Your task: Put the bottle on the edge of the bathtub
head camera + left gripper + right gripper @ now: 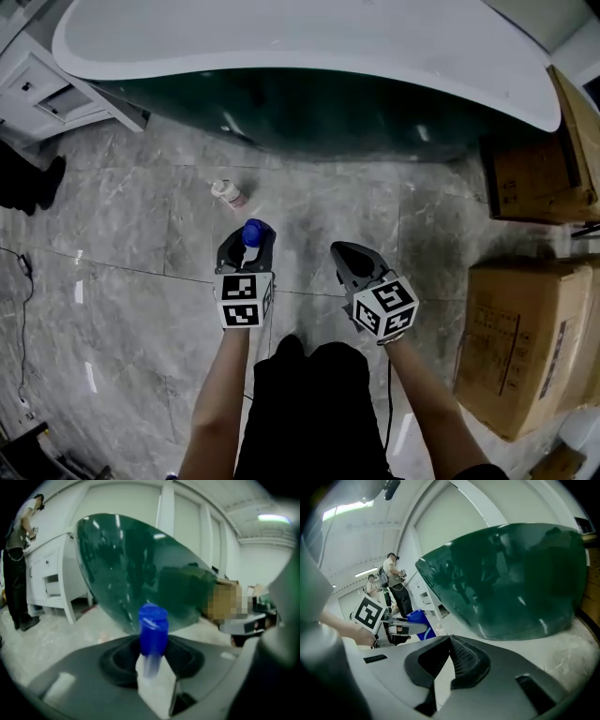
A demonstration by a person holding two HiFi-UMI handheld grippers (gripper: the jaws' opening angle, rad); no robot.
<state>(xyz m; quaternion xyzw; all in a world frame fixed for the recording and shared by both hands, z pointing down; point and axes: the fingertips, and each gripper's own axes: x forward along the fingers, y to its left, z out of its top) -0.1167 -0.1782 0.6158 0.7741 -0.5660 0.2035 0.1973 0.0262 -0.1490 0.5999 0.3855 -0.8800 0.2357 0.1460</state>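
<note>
My left gripper (246, 241) is shut on a bottle with a blue cap (254, 232), low over the grey floor in front of the bathtub. In the left gripper view the blue cap (153, 630) stands up between the jaws, its pale body below it. The bathtub has a white rim (309, 47) and a dark green outer wall (328, 117), which looms ahead in both gripper views (136, 569) (511, 578). To the right of the left one, my right gripper (343, 251) is shut with nothing in it; its pads meet at the tip (451, 644).
A small pale bottle (228, 193) lies on the marble floor near the tub. Cardboard boxes (530, 337) (534, 173) stand at the right. A white cabinet (47, 89) is at the far left, with a person (16, 573) beside it.
</note>
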